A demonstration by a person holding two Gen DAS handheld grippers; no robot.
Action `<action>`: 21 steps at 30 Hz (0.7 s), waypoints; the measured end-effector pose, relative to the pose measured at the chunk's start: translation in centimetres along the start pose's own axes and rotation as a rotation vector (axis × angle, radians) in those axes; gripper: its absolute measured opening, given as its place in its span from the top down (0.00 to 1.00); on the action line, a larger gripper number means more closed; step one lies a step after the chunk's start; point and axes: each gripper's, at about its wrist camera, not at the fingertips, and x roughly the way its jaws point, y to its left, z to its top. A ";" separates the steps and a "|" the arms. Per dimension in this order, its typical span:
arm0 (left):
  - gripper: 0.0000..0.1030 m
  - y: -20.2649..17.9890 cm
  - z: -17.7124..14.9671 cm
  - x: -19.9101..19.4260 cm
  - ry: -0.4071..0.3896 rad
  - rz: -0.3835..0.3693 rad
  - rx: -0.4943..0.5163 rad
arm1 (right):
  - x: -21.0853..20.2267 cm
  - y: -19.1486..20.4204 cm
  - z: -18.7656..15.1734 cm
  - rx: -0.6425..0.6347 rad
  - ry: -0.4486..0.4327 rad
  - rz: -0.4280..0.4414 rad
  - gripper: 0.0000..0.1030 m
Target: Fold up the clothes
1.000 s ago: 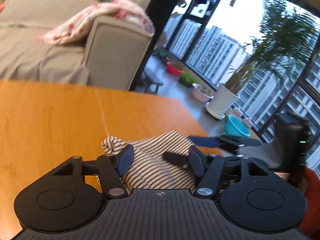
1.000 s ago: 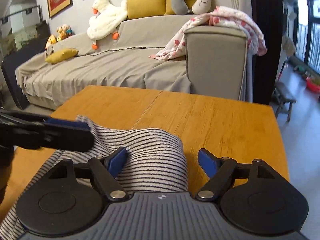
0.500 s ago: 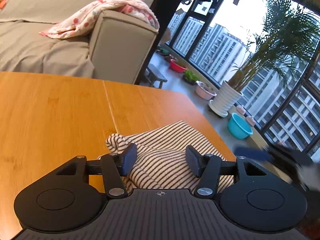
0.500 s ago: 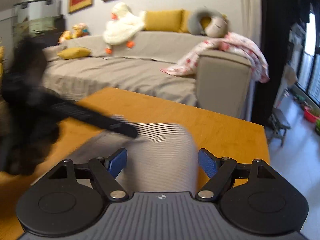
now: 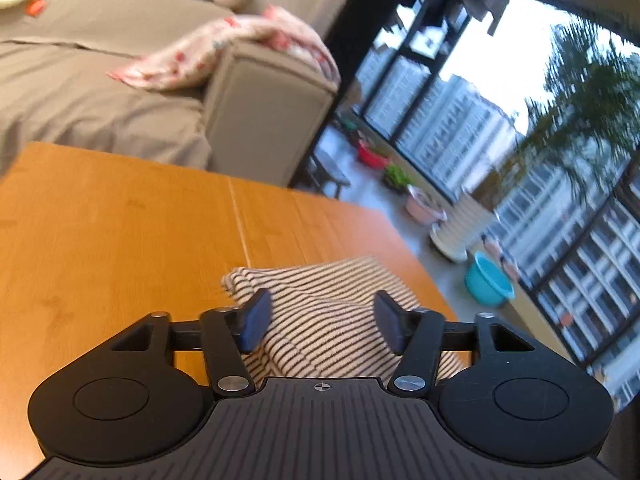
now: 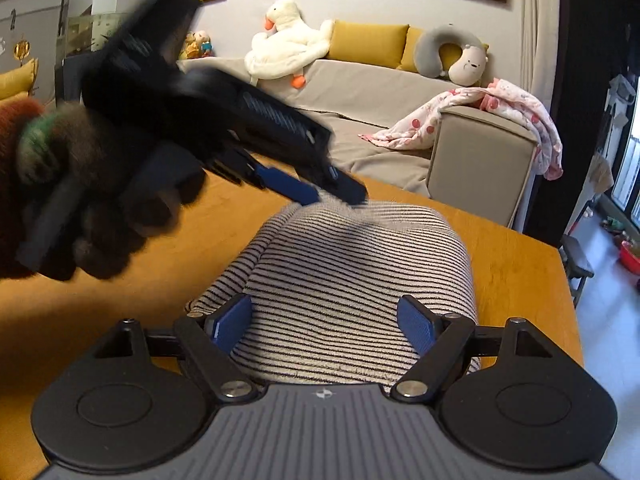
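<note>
A folded striped garment, cream with dark stripes, lies on the orange wooden table [image 5: 100, 240]. In the left wrist view the garment [image 5: 324, 304] sits between and just beyond my left gripper [image 5: 322, 320], which is open and empty. In the right wrist view the garment [image 6: 352, 264] fills the space ahead of my right gripper [image 6: 324, 324], also open and empty above it. The left gripper [image 6: 324, 190] shows there too, held by a gloved hand, its tips over the garment's far edge.
A grey sofa [image 6: 380, 92] with a pink blanket [image 6: 480, 112] on its armrest stands behind the table. The table's right edge [image 5: 424, 268] drops to a floor with plant pots [image 5: 488, 284] by tall windows.
Both grippers have pulled back and lifted from the garment. The left gripper has opened wider and swung up at the left of the right wrist view. The garment lies folded and more compact.
</note>
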 end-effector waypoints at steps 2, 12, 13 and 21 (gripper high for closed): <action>0.09 -0.4 -0.5 -1.4 -0.015 0.019 -0.014 | 0.1 0.1 -0.2 -0.006 -0.007 -0.005 0.22; 0.36 -2.3 -5.5 -1.4 0.089 0.045 0.022 | -2.0 -5.5 0.4 0.181 0.013 0.182 0.17; 0.48 -2.5 -5.6 -1.5 0.079 0.037 0.018 | -2.4 -6.5 0.3 0.219 0.010 0.169 0.14; 0.58 -3.7 -5.2 -2.6 0.063 -0.064 0.022 | -2.3 -12.3 -2.3 0.581 -0.018 0.070 0.13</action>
